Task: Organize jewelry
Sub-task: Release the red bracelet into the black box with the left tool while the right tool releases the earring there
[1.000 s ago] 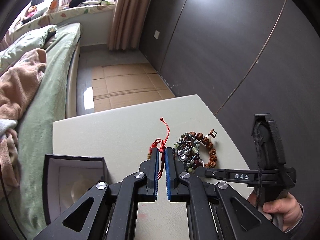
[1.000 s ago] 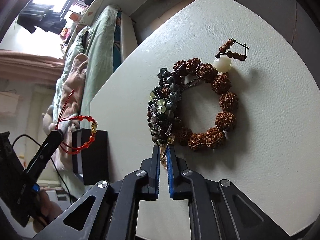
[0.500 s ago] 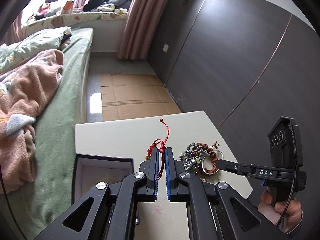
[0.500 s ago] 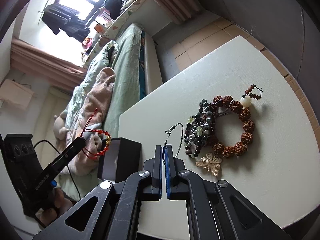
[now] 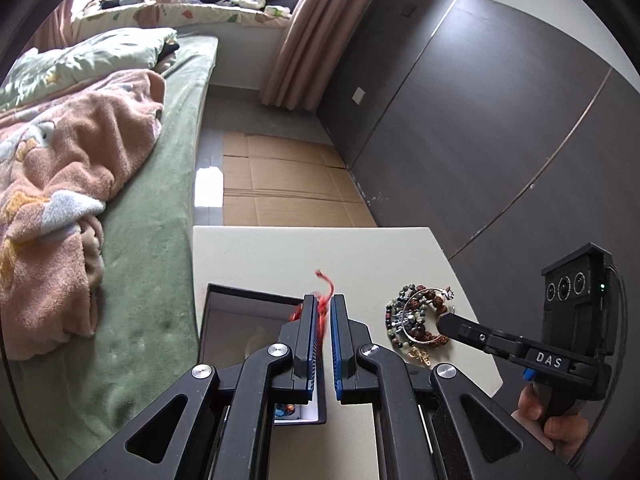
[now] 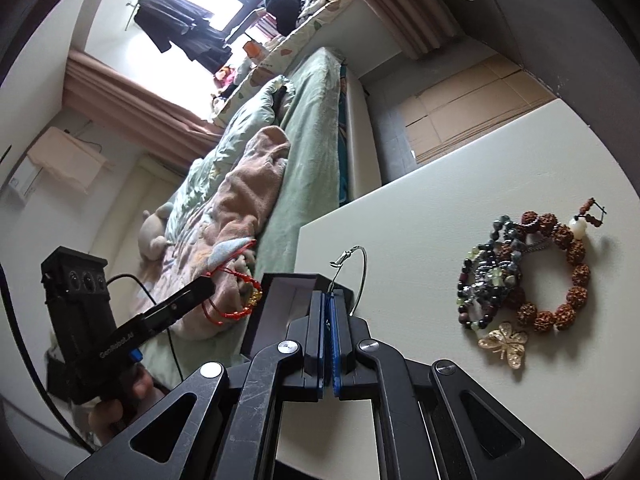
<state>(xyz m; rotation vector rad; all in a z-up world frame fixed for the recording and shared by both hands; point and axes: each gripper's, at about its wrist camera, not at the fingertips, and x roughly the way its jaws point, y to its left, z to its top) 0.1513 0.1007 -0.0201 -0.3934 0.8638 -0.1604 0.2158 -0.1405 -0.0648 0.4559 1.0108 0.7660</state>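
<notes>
My left gripper (image 5: pixel 325 308) is shut on a red cord bracelet (image 5: pixel 323 309) with gold beads and holds it above the open black jewelry box (image 5: pixel 224 316); the bracelet also shows in the right wrist view (image 6: pixel 236 296). My right gripper (image 6: pixel 329 300) is shut on a thin silver hoop (image 6: pixel 358 272), lifted off the table near the box (image 6: pixel 280 304). A pile of bead bracelets (image 6: pixel 520 272) and a gold butterfly brooch (image 6: pixel 506 344) lie on the cream table (image 6: pixel 440 184).
A bed with green sheet and pink blanket (image 5: pixel 60 168) runs along the table's left side. Cardboard (image 5: pixel 280 184) covers the floor beyond the table. A dark wardrobe wall (image 5: pixel 480 120) stands at the right.
Both grippers have risen and pulled back from the table. The right gripper lifted the silver hoop out of the pile. The left gripper with the red bracelet moved over the box.
</notes>
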